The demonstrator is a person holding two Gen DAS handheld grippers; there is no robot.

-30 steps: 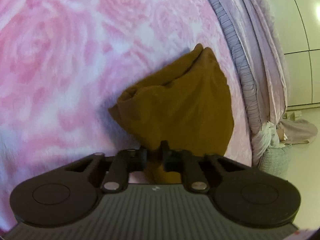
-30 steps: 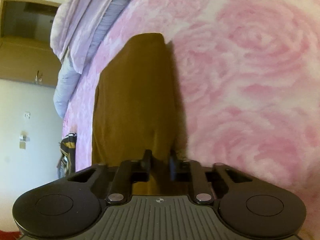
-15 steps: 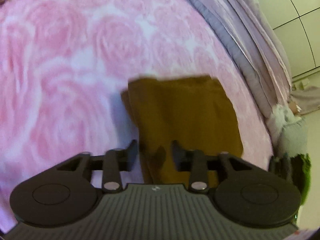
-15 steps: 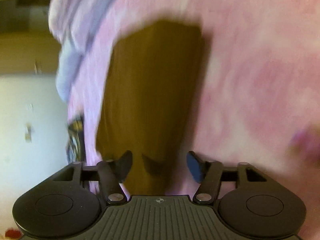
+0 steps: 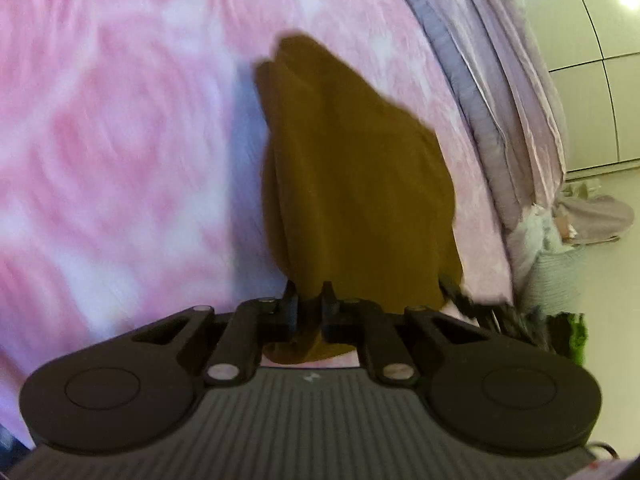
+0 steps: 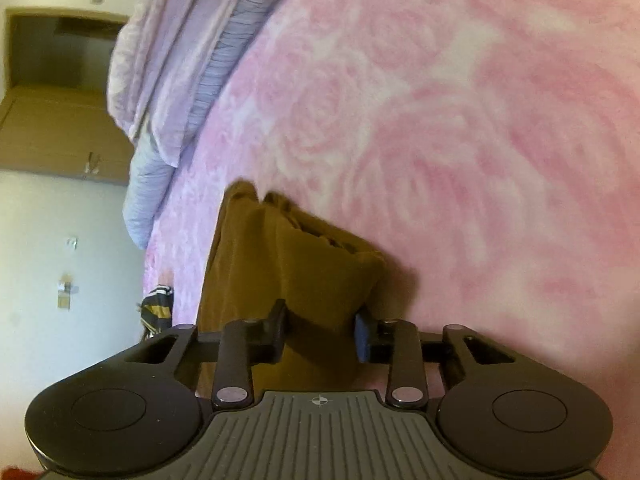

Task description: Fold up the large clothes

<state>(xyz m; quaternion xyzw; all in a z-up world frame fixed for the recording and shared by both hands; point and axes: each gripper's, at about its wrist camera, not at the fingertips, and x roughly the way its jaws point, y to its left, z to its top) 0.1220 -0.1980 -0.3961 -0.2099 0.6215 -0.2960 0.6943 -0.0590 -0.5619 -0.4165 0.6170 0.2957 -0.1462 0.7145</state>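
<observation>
Our left gripper (image 5: 310,300) is closing, its jaws narrow and pinching the near edge of the brown garment (image 5: 352,184) at lower centre, likely to lift it for another fold. Our right gripper (image 6: 320,326) is closing too, jaws half-wide around a thick folded edge of the garment; we cannot tell whether the pads press it yet. The garment lies bunched on the pink rose blanket (image 6: 460,140). Blur hides the layers, and the grippers' bodies cut off the near hem.
</observation>
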